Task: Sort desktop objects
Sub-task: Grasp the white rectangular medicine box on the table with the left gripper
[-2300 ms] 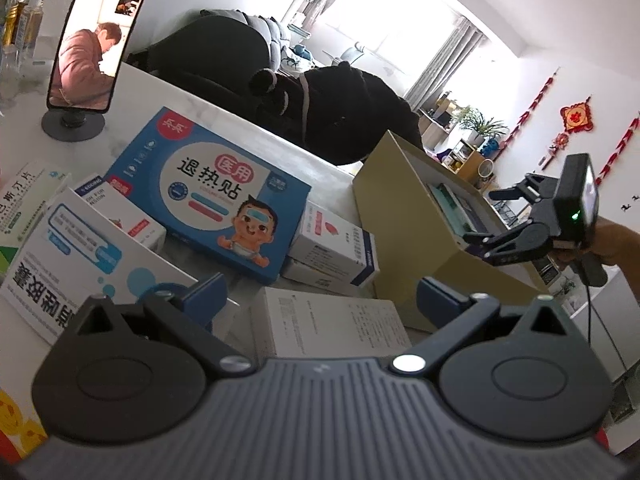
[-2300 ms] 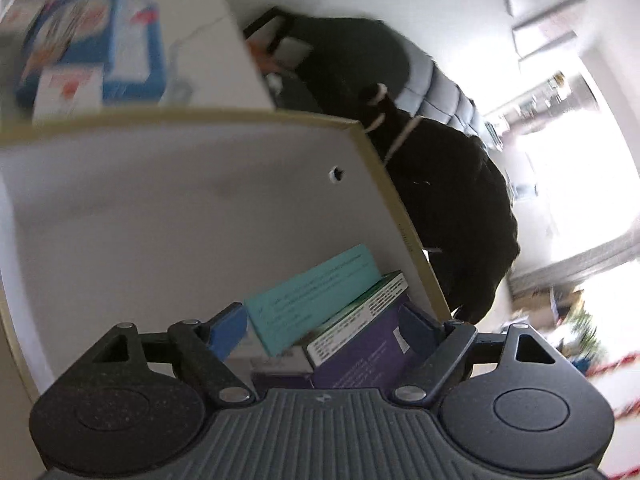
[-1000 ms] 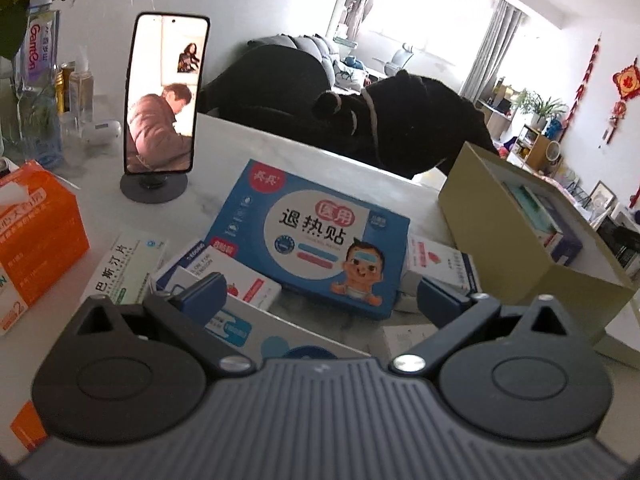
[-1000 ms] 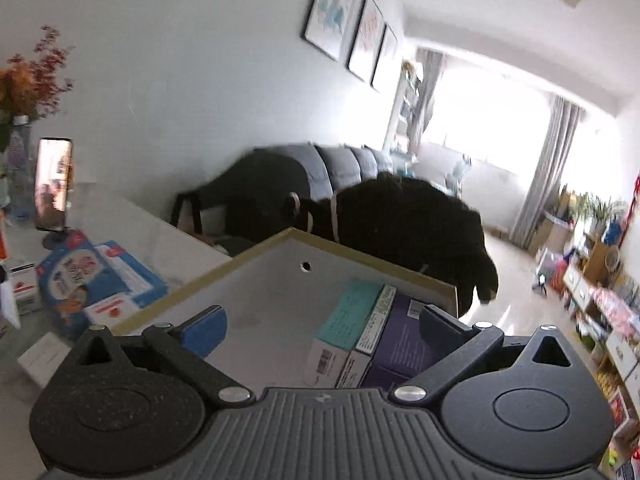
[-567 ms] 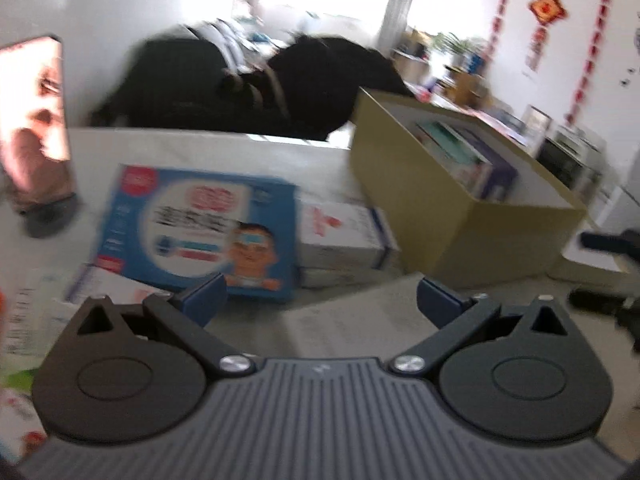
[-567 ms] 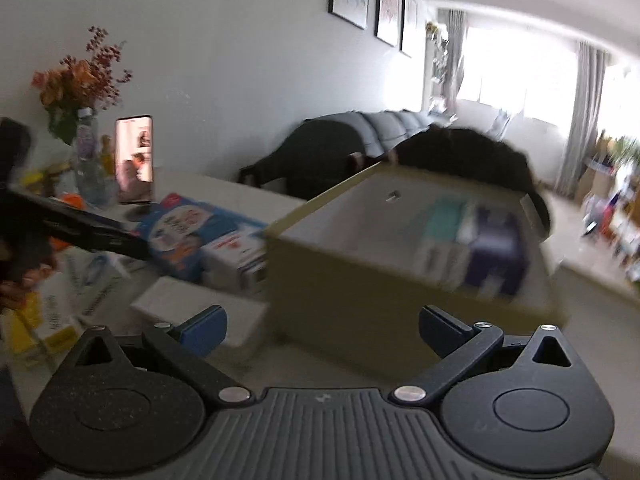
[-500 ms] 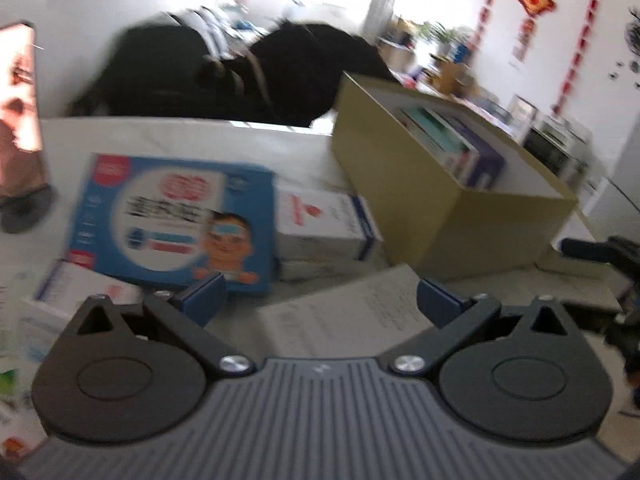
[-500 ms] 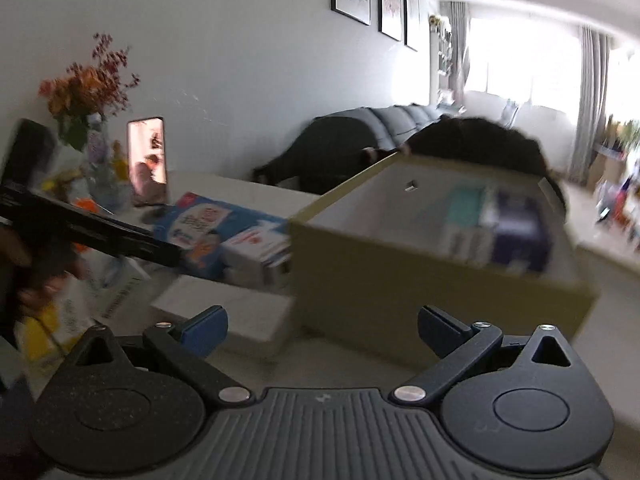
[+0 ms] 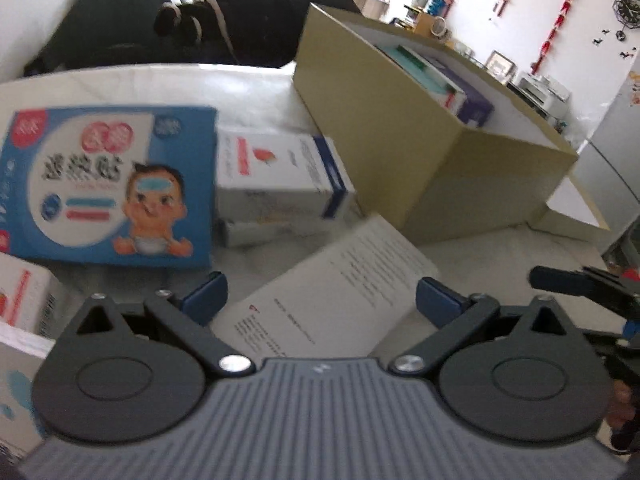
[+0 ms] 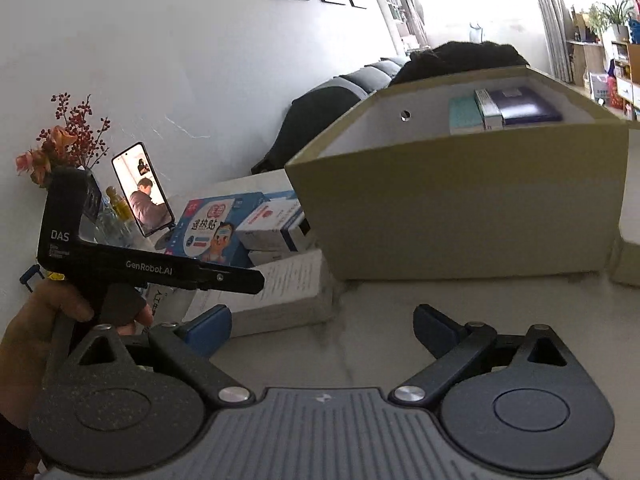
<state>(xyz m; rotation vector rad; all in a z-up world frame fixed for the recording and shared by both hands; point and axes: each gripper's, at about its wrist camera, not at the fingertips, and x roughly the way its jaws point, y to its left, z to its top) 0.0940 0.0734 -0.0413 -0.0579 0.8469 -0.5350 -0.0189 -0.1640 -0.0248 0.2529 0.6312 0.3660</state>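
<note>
My left gripper [image 9: 320,301] is open, and a flat white box with printed text [image 9: 332,288] lies on the table just ahead between its blue pads, untouched. Beyond it sit a white medicine box with a red logo [image 9: 280,168] and a blue fever-patch box [image 9: 108,188]. The tan cardboard box [image 9: 400,152] holds a teal box and a purple box [image 9: 472,100]. My right gripper [image 10: 322,328] hovers low over bare tabletop in front of the cardboard box [image 10: 460,200]; its jaws are wide, closing slightly, with nothing between them. To its left the left gripper [image 10: 256,280] reaches over the flat white box [image 10: 288,292].
A phone on a stand [image 10: 142,196] and a vase of flowers [image 10: 60,148] stand at the back of the table near the wall. More white boxes [image 9: 24,308] lie at the left. The cardboard box's lid [image 9: 576,208] rests at the right. A dark sofa [image 9: 180,20] is behind.
The right gripper left the cardboard box and came down to the tabletop in front of it. The left gripper swung right and down toward the flat white box.
</note>
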